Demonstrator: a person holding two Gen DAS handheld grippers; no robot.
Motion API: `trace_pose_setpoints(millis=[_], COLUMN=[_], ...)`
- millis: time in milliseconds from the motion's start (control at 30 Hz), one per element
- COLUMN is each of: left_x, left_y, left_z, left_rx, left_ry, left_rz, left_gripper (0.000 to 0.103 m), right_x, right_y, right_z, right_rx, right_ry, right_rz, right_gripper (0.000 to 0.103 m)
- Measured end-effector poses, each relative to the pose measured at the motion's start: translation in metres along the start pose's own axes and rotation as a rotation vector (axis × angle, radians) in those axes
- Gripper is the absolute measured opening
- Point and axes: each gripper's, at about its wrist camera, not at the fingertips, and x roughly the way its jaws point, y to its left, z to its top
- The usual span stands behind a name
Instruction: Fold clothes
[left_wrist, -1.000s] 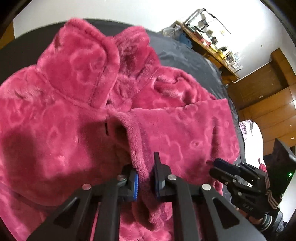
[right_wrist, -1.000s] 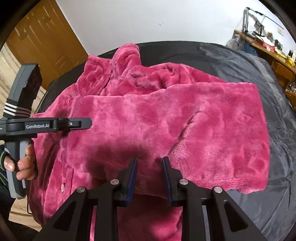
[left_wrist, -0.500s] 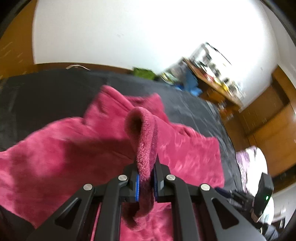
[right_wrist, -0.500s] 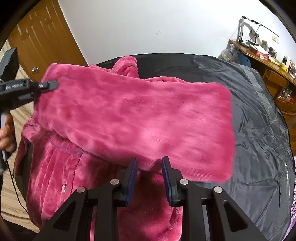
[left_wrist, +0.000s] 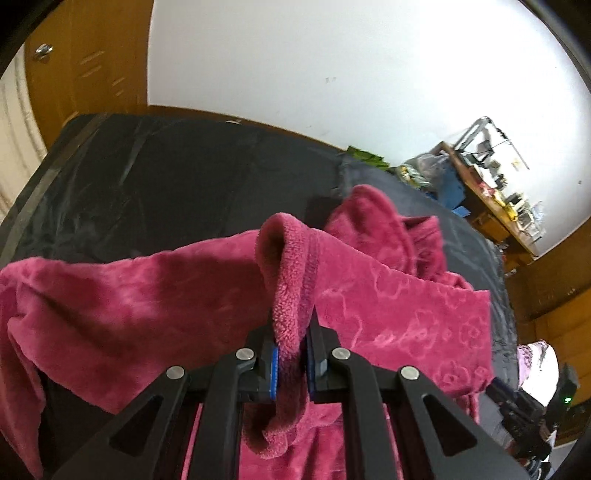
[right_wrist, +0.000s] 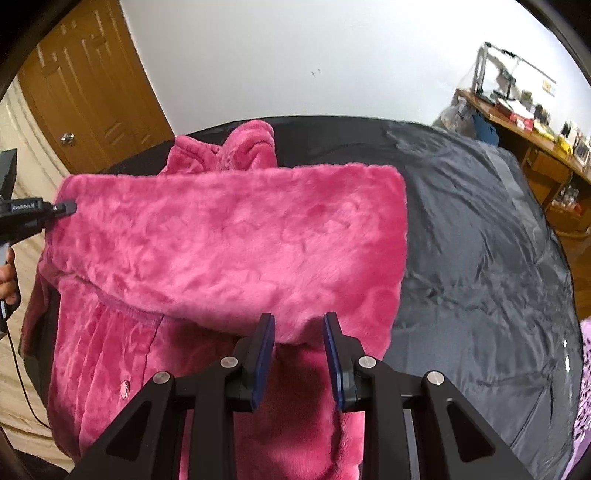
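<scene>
While both grippers are gripping it, the pink fleece garment (right_wrist: 229, 251) is lying on the dark bed cover (right_wrist: 480, 236).

The left gripper (left_wrist: 291, 363) is pinching a folded fleece edge tightly — jaws nearly together. The right gripper (right_wrist: 299, 354) is clamping a thicker fold at 6 o'clock — jaws narrowly apart. The wooden door (right_wrist: 85, 85) is showing at 10 o'clock, and the cluttered desk (right_wrist: 517, 125) at 2 o'clock.
</scene>
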Motion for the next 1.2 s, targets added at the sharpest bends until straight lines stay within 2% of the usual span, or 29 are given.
trace_pose_setpoints(millis=[133,333,433,600,733,933,1067,1200], left_x=[0.021,0.046,0.062,0.082,0.091,0.095,0.084,0.052], left_y=[-0.001,0.001,0.005,0.004,0.002,0.004,0.010,0.005], left_z=[-0.004,-0.010,-0.015,-0.024,-0.026,-0.026,-0.020,-0.022], left_rx=[0.015,0.034,0.018,0.027,0.032,0.030,0.002,-0.002], left_ry=[0.030,0.075,0.103,0.130,0.126,0.136,0.128,0.049], left_rz=[0.044,0.096,0.114,0.164,0.174,0.154,0.149,0.146], left_gripper=[0.012,0.012,0.013,0.024,0.030,0.032,0.032,0.048], right_x=[0.013,0.054,0.067,0.070,0.070,0.070,0.065,0.034], right_y=[0.008,0.004,0.000,0.006,0.004,0.009,0.005,0.010], right_z=[0.012,0.014,0.011,0.010,0.008,0.005,0.007,0.010], right_rx=[-0.030,-0.035,-0.031,-0.087,-0.078,-0.099,-0.071,-0.038], right_ry=[0.003,0.099,0.131,0.117,0.104,0.093,0.104,0.068], right_rz=[-0.008,-0.052,-0.043,-0.061,-0.051,-0.078,-0.059,-0.017], right_gripper=[0.028,0.028,0.031,0.033,0.033,0.033,0.033,0.033])
